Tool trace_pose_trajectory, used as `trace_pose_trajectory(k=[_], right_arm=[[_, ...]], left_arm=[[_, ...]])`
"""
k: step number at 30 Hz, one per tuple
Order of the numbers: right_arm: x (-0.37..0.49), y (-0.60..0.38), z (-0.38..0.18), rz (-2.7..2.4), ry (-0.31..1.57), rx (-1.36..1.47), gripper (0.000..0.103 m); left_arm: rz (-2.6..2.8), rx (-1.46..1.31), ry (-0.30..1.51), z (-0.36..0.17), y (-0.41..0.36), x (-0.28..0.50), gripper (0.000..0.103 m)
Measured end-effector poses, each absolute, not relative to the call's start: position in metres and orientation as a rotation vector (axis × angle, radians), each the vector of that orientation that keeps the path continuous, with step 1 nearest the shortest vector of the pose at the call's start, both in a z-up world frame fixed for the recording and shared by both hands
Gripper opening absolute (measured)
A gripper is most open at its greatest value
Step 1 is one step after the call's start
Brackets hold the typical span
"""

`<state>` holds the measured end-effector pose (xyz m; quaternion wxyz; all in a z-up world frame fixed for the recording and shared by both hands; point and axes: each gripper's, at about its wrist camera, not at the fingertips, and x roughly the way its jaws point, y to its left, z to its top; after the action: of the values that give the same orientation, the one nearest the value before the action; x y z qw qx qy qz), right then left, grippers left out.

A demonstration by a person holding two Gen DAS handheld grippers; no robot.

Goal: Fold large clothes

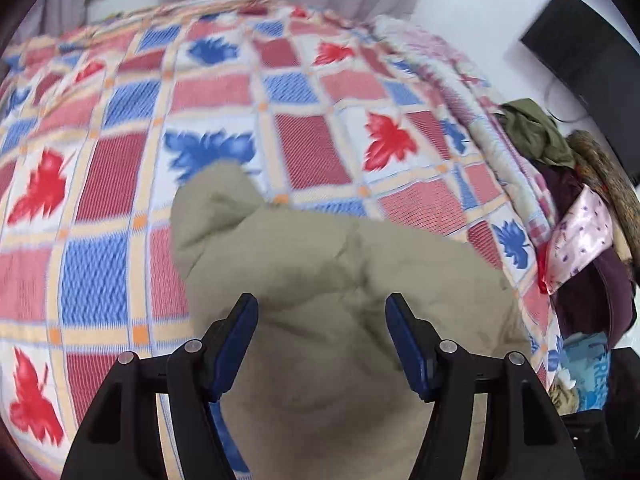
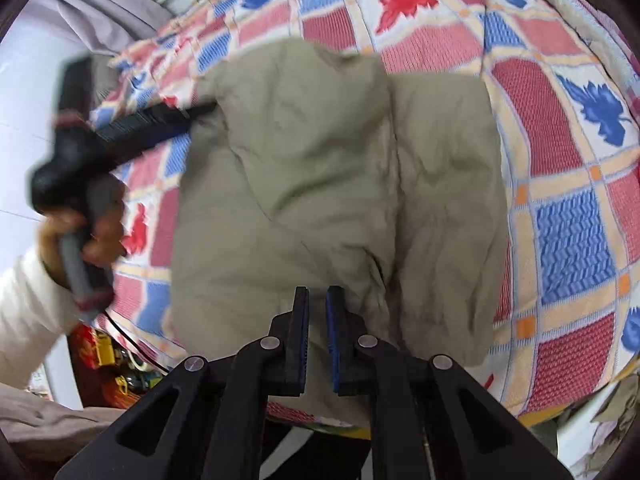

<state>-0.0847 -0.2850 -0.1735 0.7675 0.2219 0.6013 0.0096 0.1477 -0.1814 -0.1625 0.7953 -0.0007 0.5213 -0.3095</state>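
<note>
A khaki garment (image 1: 320, 260) (image 2: 320, 160) lies folded into a thick bundle on a checked bedspread (image 1: 120, 160) (image 2: 560, 120) with red and blue leaves. My left gripper (image 1: 322, 300) hangs over the garment's near part, open, with nothing between its blue pads. In the right wrist view the left gripper (image 2: 192, 114) is blurred, its tip at the garment's far left edge. My right gripper (image 2: 318, 292) hovers over the bundle's near edge. Its jaws stand only a narrow slit apart and no cloth is caught between them.
A heap of other clothes (image 1: 560, 152) lies off the bed's right edge, below a black box (image 1: 580, 40) by the wall. A hand (image 2: 80, 236) in a white sleeve (image 2: 24, 300) holds the left gripper. Colourful clutter (image 2: 108, 356) sits on the floor by the bed.
</note>
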Motion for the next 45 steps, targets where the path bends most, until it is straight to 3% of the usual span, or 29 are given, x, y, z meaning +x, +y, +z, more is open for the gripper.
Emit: trace_pose_trajectory(k=[9, 15, 23, 26, 41, 42, 44, 45], right_arm=[[-0.093, -0.285, -0.206, -0.083, 1.355, 0.336, 0.003], [-0.103, -0.313, -0.244, -0.097, 1.324, 0.439, 0.002], [-0.102, -0.317, -0.238, -0.1, 1.353, 0.495, 0.002], [-0.1, -0.32, -0.228, -0.108, 1.355, 0.517, 0.007], [-0.091, -0.308, -0.196, -0.176, 1.325, 0.54, 0.008], [-0.091, -0.306, -0.193, -0.175, 1.323, 0.541, 0.008], [-0.088, -0.302, -0.191, -0.172, 1.321, 0.542, 0.008], [-0.087, -0.3, -0.191, -0.167, 1.322, 0.541, 0.008]], left_arm=[[-0.645, 0.101, 1.187, -0.211, -0.256, 0.161, 0.067], [-0.629, 0.173, 1.175, -0.223, -0.285, 0.157, 0.067], [-0.609, 0.197, 1.188, -0.195, -0.258, 0.151, 0.067], [-0.596, 0.203, 1.206, -0.182, -0.236, 0.144, 0.067], [-0.552, 0.19, 1.32, -0.177, -0.161, 0.107, 0.067], [-0.546, 0.189, 1.326, -0.178, -0.158, 0.106, 0.068], [-0.536, 0.18, 1.342, -0.18, -0.151, 0.104, 0.092], [-0.541, 0.174, 1.339, -0.179, -0.149, 0.103, 0.092]])
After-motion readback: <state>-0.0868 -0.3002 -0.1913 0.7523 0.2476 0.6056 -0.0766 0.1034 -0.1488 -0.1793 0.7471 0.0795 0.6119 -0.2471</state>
